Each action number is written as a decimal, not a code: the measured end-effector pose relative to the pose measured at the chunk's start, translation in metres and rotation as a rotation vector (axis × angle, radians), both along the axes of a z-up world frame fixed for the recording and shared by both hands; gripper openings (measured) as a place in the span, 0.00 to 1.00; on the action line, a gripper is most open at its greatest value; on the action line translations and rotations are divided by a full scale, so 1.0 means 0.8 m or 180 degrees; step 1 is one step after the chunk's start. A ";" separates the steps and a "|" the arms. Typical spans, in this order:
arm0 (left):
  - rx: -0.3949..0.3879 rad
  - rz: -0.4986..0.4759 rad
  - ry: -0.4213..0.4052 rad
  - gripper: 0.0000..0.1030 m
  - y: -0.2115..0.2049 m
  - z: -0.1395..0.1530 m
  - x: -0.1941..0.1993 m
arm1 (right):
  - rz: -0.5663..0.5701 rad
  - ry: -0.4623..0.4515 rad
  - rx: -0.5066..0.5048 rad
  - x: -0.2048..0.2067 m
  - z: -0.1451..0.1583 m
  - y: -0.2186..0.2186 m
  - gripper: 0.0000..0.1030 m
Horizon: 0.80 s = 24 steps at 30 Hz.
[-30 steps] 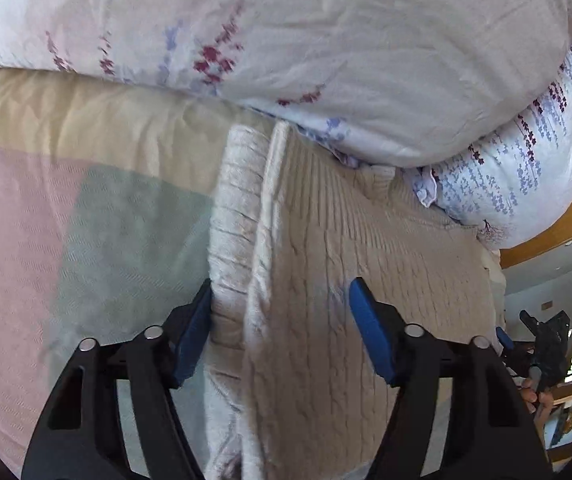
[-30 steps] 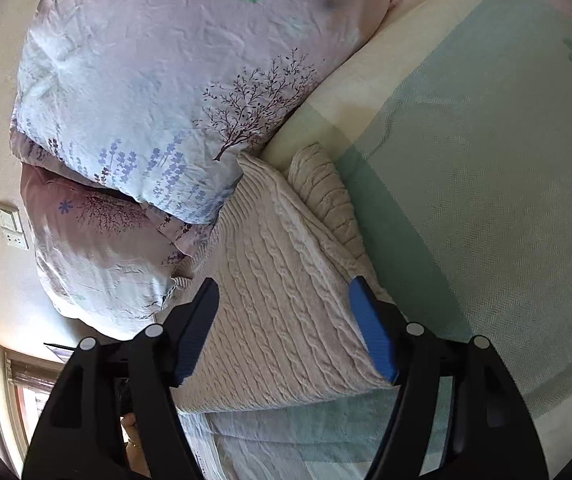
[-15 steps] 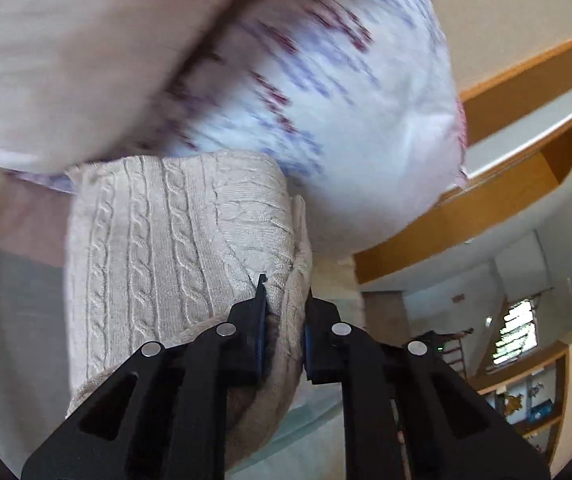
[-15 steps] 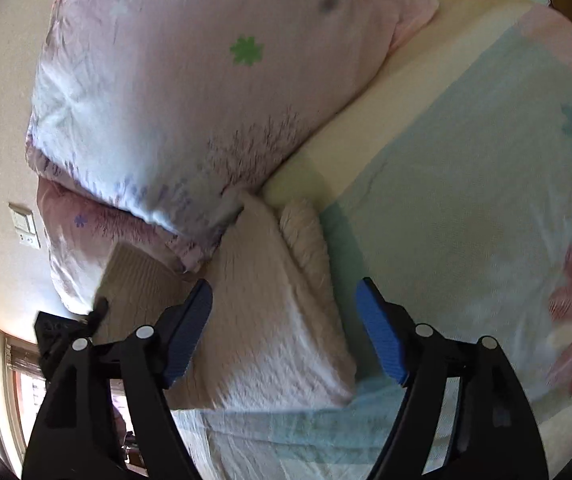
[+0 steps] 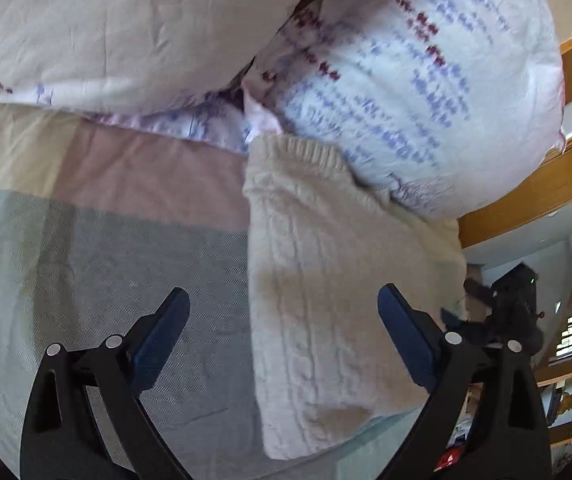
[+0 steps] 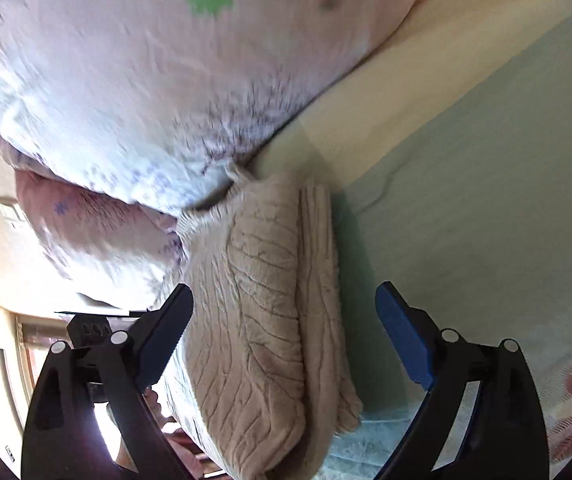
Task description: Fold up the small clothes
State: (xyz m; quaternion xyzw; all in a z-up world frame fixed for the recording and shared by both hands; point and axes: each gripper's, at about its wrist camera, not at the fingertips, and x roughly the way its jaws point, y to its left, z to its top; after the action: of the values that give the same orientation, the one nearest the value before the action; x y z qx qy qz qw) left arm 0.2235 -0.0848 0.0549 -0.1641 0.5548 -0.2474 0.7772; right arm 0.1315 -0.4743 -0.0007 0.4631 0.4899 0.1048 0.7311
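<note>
A cream cable-knit sweater (image 5: pixel 326 272) lies folded into a thick narrow bundle on the bed, its far end tucked against the pillows. My left gripper (image 5: pixel 282 332) is open and empty, hovering just over the sweater's near left edge. In the right wrist view the same folded sweater (image 6: pixel 262 300) lies between the fingers of my right gripper (image 6: pixel 284 320), which is open and holds nothing. The other gripper shows at the right edge of the left wrist view (image 5: pixel 510 304).
Two floral pillows (image 5: pixel 406 72) are stacked at the head of the bed (image 6: pixel 138 80). The bedsheet (image 5: pixel 106 248) has green, pink and cream blocks (image 6: pixel 466 168). A wooden headboard rail (image 5: pixel 538 192) and the bed's edge lie to the right.
My left gripper was shut on the sweater's edge half a second ago; it has let go, opened and drawn back. The sweater is folded narrower. My right gripper moved closer.
</note>
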 end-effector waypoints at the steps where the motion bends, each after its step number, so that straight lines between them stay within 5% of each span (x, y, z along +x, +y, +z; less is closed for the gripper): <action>1: 0.0037 -0.0057 0.0063 0.93 -0.006 -0.011 -0.004 | 0.0091 0.0048 -0.0033 0.010 -0.004 0.011 0.89; 4: 0.0023 -0.0139 0.0194 0.93 -0.032 -0.035 -0.007 | 0.0230 0.0128 -0.0137 0.023 -0.013 0.034 0.88; 6: -0.0085 -0.0040 0.0157 0.92 -0.045 -0.040 -0.004 | 0.0286 0.0086 -0.0207 0.028 -0.011 0.048 0.51; 8: -0.0336 0.0020 0.0142 0.72 -0.050 -0.045 -0.009 | 0.0231 0.0102 -0.0116 0.028 -0.015 0.055 0.33; 11: -0.0576 0.0021 0.0135 0.42 -0.036 -0.041 -0.015 | 0.0178 -0.0056 -0.0011 0.018 0.000 0.062 0.30; 16: -0.0671 -0.0146 -0.0190 0.38 0.023 0.008 -0.043 | 0.0439 -0.0371 0.0236 0.007 0.034 0.123 0.29; 18: -0.0511 -0.0041 -0.0317 0.43 0.059 0.018 -0.052 | 0.0593 -0.0357 0.0158 0.012 0.031 0.148 0.31; 21: 0.0491 0.0144 -0.0455 0.52 0.076 0.011 -0.050 | 0.0630 -0.0050 -0.0658 0.022 0.024 0.173 0.44; 23: 0.0748 0.0232 -0.0548 0.56 0.088 0.014 -0.061 | 0.0345 -0.0170 -0.0606 0.013 0.035 0.161 0.57; 24: 0.0786 0.0264 -0.0650 0.72 0.092 0.019 -0.069 | 0.0155 -0.0304 -0.0545 0.006 0.047 0.151 0.61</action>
State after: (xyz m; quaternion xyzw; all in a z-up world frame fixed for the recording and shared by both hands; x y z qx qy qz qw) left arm 0.1679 -0.0112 0.0704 -0.0641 0.4919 -0.1605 0.8533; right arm 0.1362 -0.3531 0.0365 0.3814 0.4727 0.1023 0.7878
